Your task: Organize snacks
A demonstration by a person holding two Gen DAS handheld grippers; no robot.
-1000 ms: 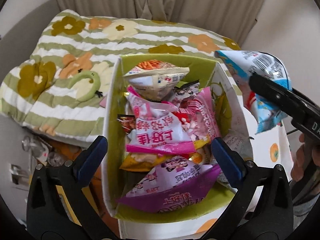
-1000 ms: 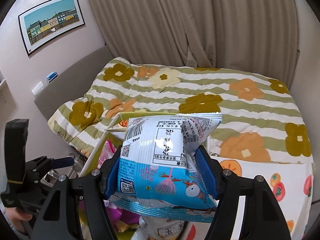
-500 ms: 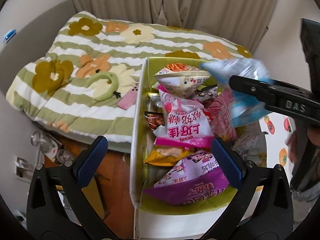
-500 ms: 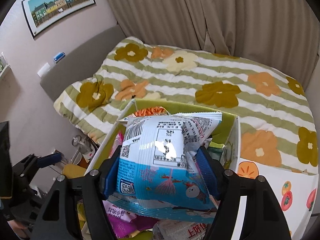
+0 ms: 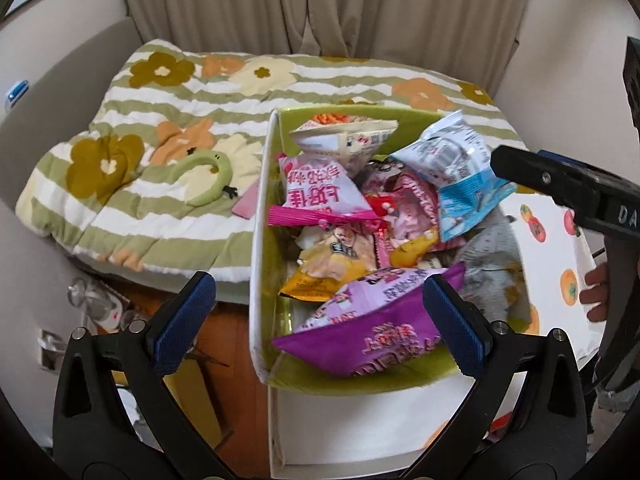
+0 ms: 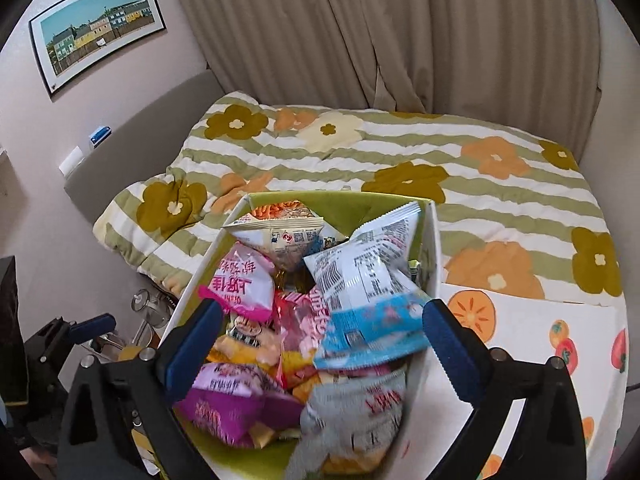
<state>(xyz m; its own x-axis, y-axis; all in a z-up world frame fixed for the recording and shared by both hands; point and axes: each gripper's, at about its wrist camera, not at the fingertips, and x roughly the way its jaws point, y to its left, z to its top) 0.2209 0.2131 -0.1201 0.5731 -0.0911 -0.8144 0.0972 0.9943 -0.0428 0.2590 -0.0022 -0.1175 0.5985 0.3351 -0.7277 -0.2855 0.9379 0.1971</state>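
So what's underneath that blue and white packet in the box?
The blue and white packet lies atop the pile in the box, over pink wrappers and partly a grey packet. What is directly beneath it, deeper down, is covered.

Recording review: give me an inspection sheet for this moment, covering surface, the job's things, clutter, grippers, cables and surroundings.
Surface: bed under a floral striped quilt; a persimmon-print cloth lies beside the box.
Job's things: green-lined storage box heaped with snack packets; blue-and-white packet lies on top of the pile at the right side; purple packet at the near end.
Clutter: green plush ring and a pink item on the quilt.
Grippers: left gripper open and holding nothing; right gripper open, the blue-and-white packet lying free between its fingers.
Cables: nothing seen.
Surroundings: beige curtain, framed picture, glassware on the floor.
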